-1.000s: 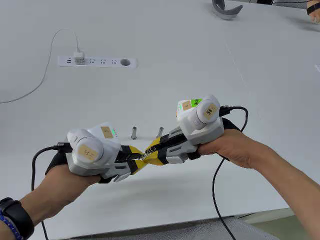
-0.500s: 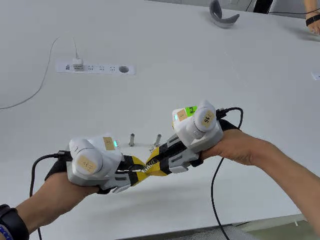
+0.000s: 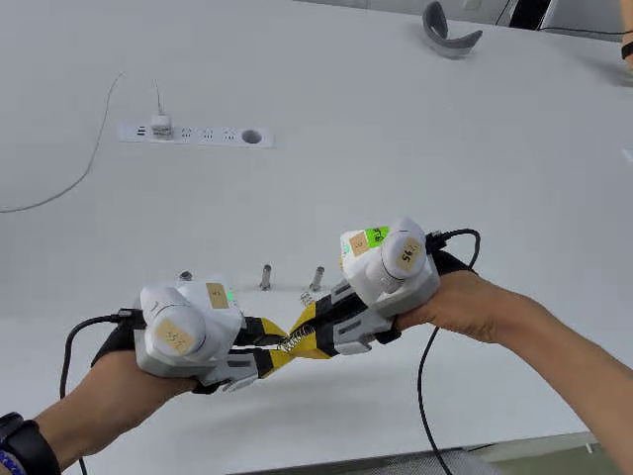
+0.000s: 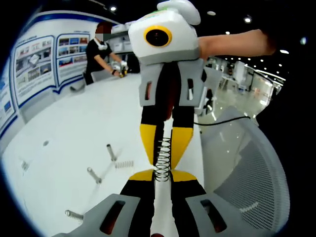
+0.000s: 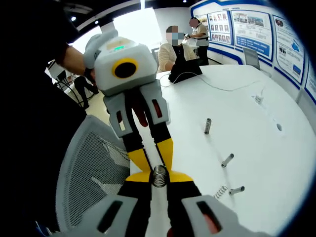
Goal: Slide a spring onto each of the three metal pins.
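Observation:
A small steel spring (image 3: 290, 341) (image 4: 162, 158) hangs over the table's near edge, pinched at both ends. My left gripper (image 3: 272, 348) (image 4: 162, 177) is shut on one end and my right gripper (image 3: 305, 330) (image 5: 159, 178) on the other, tip to tip. The right gripper view shows that spring (image 5: 159, 176) end-on. Beyond the tips two bare metal pins (image 3: 265, 277) (image 3: 316, 279) stand upright. A third pin (image 3: 185, 276) further left looks coiled, as if a spring sits on it (image 5: 208, 126). A loose spring (image 3: 306, 297) (image 4: 124, 164) lies beside the pins.
A white power strip (image 3: 196, 134) with a plugged charger and cable lies at the far left of the white table (image 3: 415, 148). A grey curved object (image 3: 450, 22) rests at the far edge. A mesh chair (image 4: 247, 173) stands below the table's near edge. People work further off.
Both grippers stay joined on the spring and sit slightly lower in the picture. The head camera has shifted, and the leftmost pin now shows beside the left gripper.

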`<control>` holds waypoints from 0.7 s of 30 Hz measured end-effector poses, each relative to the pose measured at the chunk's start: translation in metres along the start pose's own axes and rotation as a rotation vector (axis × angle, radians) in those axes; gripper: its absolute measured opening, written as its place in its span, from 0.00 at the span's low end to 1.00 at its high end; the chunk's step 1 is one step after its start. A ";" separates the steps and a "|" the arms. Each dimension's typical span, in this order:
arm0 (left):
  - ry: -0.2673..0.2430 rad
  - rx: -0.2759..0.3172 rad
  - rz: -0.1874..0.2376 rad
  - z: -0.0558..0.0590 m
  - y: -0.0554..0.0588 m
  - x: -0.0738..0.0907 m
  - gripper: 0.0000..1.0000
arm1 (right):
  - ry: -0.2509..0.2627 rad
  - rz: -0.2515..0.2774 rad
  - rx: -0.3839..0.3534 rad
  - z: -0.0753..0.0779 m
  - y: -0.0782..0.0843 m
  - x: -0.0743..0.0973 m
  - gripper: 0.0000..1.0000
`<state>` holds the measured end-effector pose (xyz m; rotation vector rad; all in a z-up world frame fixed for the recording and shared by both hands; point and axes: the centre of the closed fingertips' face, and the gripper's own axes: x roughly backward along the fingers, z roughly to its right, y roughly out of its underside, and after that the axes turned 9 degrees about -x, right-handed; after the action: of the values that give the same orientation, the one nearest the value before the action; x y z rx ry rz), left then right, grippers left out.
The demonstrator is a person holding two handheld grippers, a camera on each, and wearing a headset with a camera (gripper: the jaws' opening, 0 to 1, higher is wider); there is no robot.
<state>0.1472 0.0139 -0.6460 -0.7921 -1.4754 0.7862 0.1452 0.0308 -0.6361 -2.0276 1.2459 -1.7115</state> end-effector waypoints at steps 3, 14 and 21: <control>-0.007 0.005 -0.013 0.000 0.005 -0.001 0.13 | 0.008 0.005 -0.006 0.001 0.001 0.000 0.12; -0.026 0.048 -0.047 -0.001 0.025 -0.002 0.18 | 0.052 0.022 -0.038 0.011 0.007 0.009 0.12; -0.058 0.089 -0.059 -0.007 0.035 0.000 0.19 | 0.096 0.007 -0.061 0.023 0.018 0.012 0.12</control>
<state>0.1550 0.0328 -0.6755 -0.6605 -1.4982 0.8300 0.1570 0.0029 -0.6463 -1.9934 1.3481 -1.8082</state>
